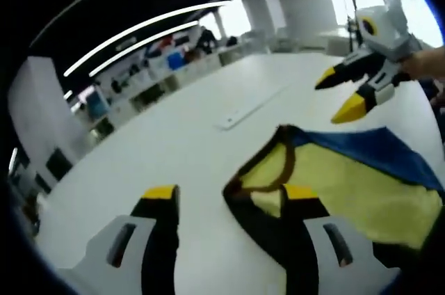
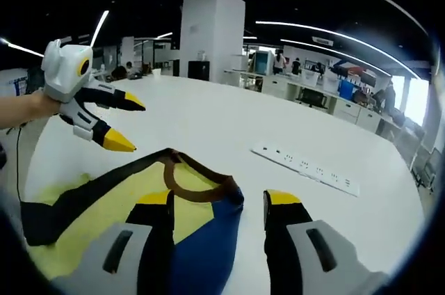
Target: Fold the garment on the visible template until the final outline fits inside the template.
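Garment lay on the white table, yellow with a blue part and a dark brown trim, its neck opening turned toward the power strip. No template outline could be made out. In the left gripper view the left gripper stood with jaws apart, one jaw over the trim edge and holding nothing. In the right gripper view the right gripper was also spread wide, one jaw over the cloth near the neck, empty. The risk, in my judgement: a jaw closing here may catch only one layer (the cloth looks thin and limp), so the fold would drag crooked.
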Tool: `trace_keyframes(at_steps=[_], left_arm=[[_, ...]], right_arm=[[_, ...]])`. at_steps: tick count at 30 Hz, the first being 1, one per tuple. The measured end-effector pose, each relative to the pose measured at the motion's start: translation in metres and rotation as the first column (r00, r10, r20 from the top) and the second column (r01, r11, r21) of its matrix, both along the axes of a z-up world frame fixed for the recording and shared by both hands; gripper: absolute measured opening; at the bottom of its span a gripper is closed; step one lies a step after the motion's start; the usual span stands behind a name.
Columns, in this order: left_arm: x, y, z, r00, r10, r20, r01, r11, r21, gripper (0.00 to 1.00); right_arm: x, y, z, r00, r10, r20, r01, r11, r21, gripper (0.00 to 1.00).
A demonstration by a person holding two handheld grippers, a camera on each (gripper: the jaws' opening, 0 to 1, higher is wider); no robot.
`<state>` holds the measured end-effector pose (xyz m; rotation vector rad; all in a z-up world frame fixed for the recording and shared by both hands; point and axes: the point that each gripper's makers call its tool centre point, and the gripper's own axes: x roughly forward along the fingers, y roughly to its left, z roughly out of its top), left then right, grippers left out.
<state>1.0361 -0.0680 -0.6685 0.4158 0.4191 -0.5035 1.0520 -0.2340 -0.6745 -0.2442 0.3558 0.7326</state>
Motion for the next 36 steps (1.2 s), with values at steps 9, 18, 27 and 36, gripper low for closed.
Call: trace_keyframes(at_steps=[9,18,27,36], left_arm=[[-0.056,-0.012,0.051,1.0,-0.007,0.003,0.008,0.976,-0.219,0.72],[-0.122,-0.019,0.089,0.999,-0.035,0.034,0.044,0.94,-0.339,0.84],[-0.179,-0.017,0.099,0.998,-0.049,0.025,0.055,0.919,-0.391,0.93],[-0.227,-0.016,0.091,0.999,-0.049,-0.022,0.035,0.899,-0.437,1.0]], right_arm=[[-0.049,-0.011,0.055,0.998,-0.017,0.055,0.012,0.994,0.105,0.66],[-0.112,-0.015,0.094,0.995,-0.002,0.105,-0.015,0.987,0.163,0.83],[-0.165,-0.014,0.112,0.993,0.005,0.118,-0.03,0.977,0.21,0.95],[-0.215,-0.022,0.125,0.993,-0.019,0.116,-0.013,0.961,0.275,1.0]])
